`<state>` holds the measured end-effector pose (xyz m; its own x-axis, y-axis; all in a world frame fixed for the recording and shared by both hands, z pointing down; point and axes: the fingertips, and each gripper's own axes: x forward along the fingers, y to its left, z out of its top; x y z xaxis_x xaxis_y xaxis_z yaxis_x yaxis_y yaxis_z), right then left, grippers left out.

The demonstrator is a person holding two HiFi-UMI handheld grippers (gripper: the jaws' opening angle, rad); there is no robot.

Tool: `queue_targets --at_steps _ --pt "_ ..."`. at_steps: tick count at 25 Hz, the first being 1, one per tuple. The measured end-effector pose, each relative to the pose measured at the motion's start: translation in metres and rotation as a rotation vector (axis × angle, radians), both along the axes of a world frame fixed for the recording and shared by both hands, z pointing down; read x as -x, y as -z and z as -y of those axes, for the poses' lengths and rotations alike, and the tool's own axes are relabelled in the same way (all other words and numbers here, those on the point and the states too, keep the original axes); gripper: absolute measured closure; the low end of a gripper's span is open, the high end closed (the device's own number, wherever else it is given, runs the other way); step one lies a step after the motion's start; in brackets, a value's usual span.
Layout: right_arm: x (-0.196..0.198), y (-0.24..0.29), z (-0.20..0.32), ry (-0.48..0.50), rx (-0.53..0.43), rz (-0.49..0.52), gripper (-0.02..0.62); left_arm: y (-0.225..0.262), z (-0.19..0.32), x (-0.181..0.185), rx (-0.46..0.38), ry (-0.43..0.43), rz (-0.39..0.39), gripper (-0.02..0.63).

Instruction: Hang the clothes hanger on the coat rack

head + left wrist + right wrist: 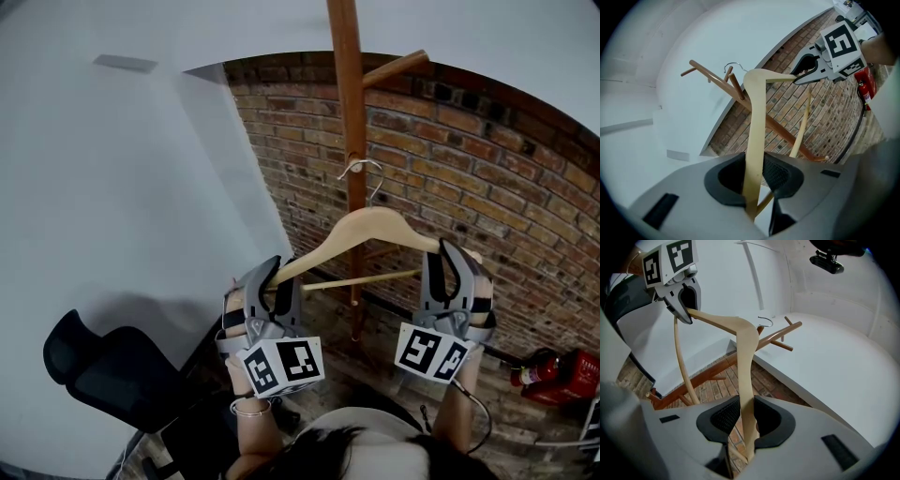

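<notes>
Both grippers hold a pale wooden clothes hanger [375,225] level in front of the coat rack [347,103], a brown wooden pole with slanted pegs [396,67]. My left gripper [269,279] is shut on the hanger's left arm [754,136]. My right gripper [452,267] is shut on its right arm [745,371]. The metal hook [362,169] stands right at the pole; whether it rests on a peg I cannot tell. The hook [764,322] sits beside the pegs [787,329] in the right gripper view. Each gripper view shows the opposite gripper [811,68] [684,305] on the far end.
Behind the rack runs a brick wall [487,178], with a white wall [112,187] to its left. A black chair [103,375] stands at the lower left. On the floor at the lower right lies a red fire extinguisher [553,373].
</notes>
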<state>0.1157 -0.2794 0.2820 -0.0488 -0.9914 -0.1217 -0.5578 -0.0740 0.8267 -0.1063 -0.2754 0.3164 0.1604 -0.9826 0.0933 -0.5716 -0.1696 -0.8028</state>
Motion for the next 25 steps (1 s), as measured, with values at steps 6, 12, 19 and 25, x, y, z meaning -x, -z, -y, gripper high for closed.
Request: queue_targets --at_steps 6,12,19,25 --pt "-0.001 -0.005 0.012 0.017 0.006 0.005 0.486 -0.004 0.009 -0.001 0.009 0.017 0.004 0.505" --pt "-0.002 -0.008 0.027 0.029 0.011 0.010 0.486 -0.006 0.020 -0.002 0.014 0.029 0.012 0.505" --pt "-0.002 -0.018 0.046 0.035 0.043 0.014 0.486 -0.014 0.035 -0.003 0.045 0.049 0.001 0.505" --pt "-0.001 -0.030 0.060 0.036 0.069 0.018 0.486 -0.025 0.048 -0.001 0.066 0.052 0.015 0.505"
